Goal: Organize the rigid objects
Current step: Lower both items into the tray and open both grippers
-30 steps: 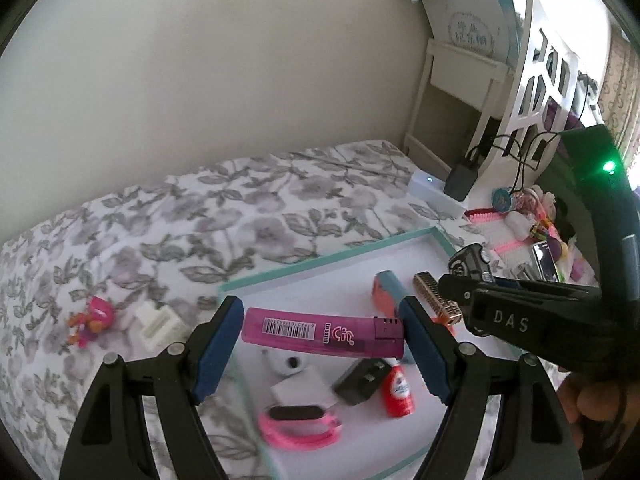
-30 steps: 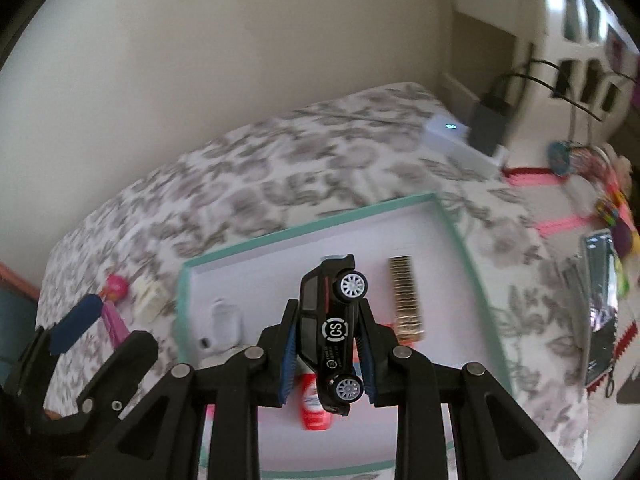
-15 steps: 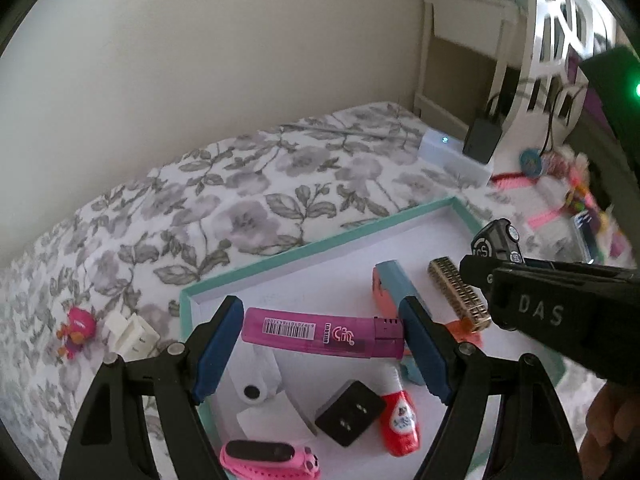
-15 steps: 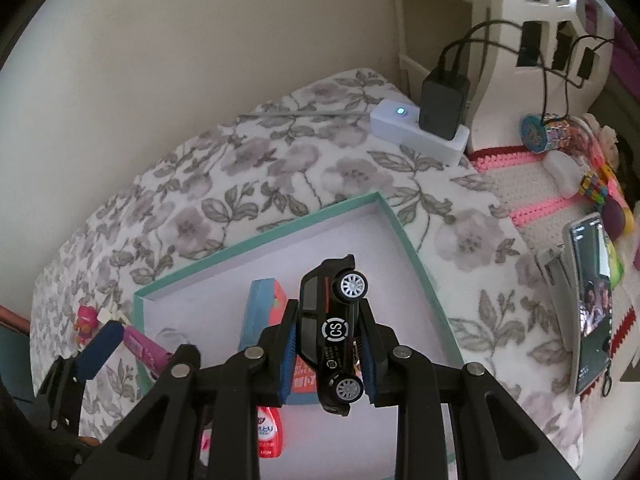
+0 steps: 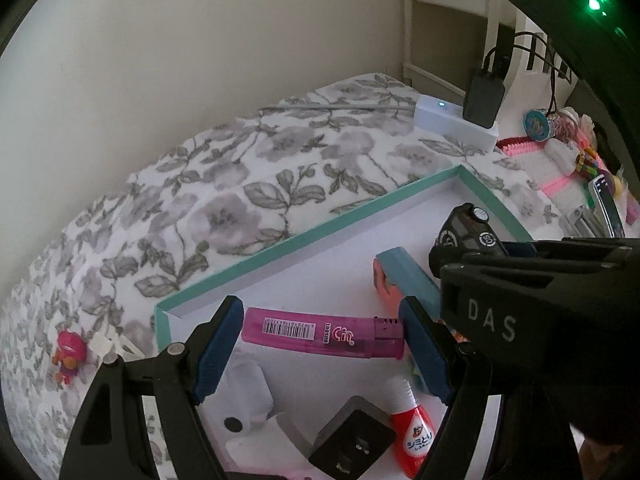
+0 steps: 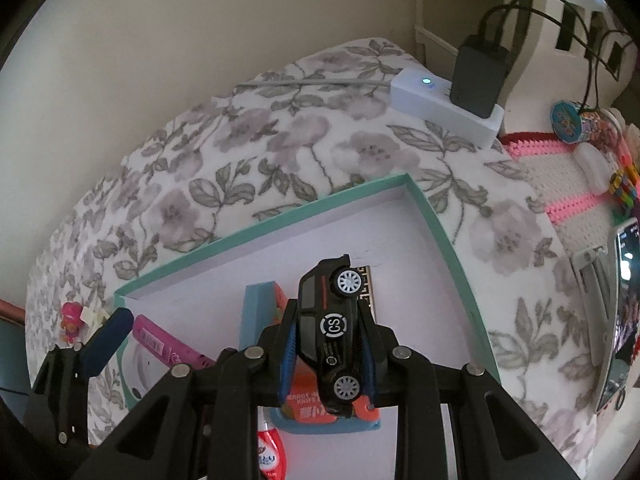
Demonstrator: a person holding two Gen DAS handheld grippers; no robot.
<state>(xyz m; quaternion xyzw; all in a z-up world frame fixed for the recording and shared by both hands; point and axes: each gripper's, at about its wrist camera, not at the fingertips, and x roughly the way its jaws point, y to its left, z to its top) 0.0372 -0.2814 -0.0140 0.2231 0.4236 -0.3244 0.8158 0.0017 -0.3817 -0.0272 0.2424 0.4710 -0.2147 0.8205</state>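
Two grippers loaded, both over the teal-rimmed tray (image 5: 280,246) on the floral bedspread (image 5: 248,184)

Left gripper (image 5: 322,336): jaws spread about a lighter-length apart, blue pads (image 5: 218,344) clamped end to end on a pink lighter (image 5: 320,332). Lighter is horizontal, barcode label facing up, metal cap end against the right pad, held above the tray's near-left part. In the right wrist view the same lighter (image 6: 168,346) shows at the tray's left edge

Right gripper (image 6: 328,346): jaws nearly closed, squeezing a black toy car (image 6: 330,332) across its roof and underside. Car sits on its side, both wheels facing the camera, "CS" roundel on the door, nose pointing away from the gripper. It hangs above the tray's middle, over a teal-and-orange box (image 6: 264,312) and a gold ridged strip (image 6: 366,284) on the tray floor. From the left wrist view the car (image 5: 468,232) pokes out past the right gripper body

Also in the tray: red-and-white small bottle (image 5: 412,436), black plug adapter (image 5: 352,440), white earbud-type case (image 5: 248,396); a pink item at the bottom edge is too cropped to identify

Outside the tray, on the bedspread to its left: small pink figurine (image 5: 70,356) beside a white clip-like piece (image 5: 106,346). Far right corner: white power strip (image 6: 444,100) with a black charger (image 6: 478,76) plugged in, indicator light on. Phone (image 6: 622,300) lying at the right edge
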